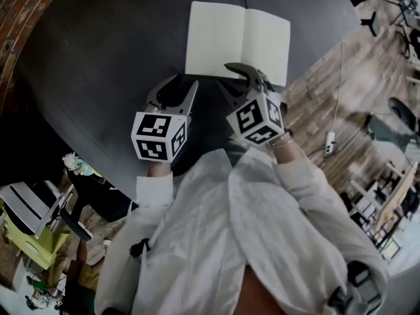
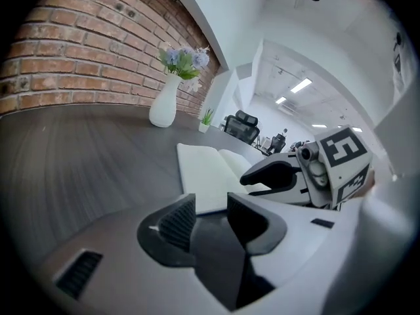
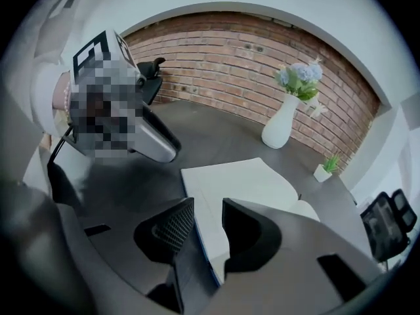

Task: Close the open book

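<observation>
Both grippers sit at the near edge of the open, blank white-paged book [image 1: 236, 41], which lies flat on the dark grey round table [image 1: 98, 51].
The left gripper [image 2: 210, 207] has its jaws a narrow gap apart and holds nothing; the book lies just ahead, to its right. The right gripper [image 3: 208, 210] is likewise slightly parted, and the book's near edge shows in the gap.

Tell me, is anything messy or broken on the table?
No, nothing stands out. The open book lies flat with clean blank pages on the table, and the white vase of flowers stands upright.
</observation>
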A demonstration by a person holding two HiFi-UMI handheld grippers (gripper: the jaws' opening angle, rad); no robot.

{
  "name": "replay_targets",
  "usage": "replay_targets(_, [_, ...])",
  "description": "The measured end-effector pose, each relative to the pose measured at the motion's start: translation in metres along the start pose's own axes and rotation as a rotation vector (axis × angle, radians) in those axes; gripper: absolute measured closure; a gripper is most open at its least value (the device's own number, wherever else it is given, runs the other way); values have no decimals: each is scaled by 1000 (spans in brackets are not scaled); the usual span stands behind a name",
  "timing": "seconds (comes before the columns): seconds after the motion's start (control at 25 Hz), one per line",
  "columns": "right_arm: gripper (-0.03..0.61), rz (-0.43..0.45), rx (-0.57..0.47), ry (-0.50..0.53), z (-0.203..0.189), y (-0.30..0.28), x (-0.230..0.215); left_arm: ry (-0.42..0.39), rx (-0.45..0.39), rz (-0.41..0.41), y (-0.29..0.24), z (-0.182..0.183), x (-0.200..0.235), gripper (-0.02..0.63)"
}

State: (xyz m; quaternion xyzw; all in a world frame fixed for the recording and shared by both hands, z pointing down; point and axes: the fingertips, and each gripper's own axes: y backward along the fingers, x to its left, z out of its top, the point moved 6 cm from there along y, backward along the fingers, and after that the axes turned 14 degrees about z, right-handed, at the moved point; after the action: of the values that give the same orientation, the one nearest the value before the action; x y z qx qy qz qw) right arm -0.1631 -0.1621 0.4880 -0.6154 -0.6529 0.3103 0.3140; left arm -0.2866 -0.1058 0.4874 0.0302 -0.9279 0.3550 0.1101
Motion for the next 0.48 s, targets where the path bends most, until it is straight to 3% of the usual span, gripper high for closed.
replay_targets(0.48, [463,29,172,173,-14,-27,8,22,15,-20,-12,-4,9,465])
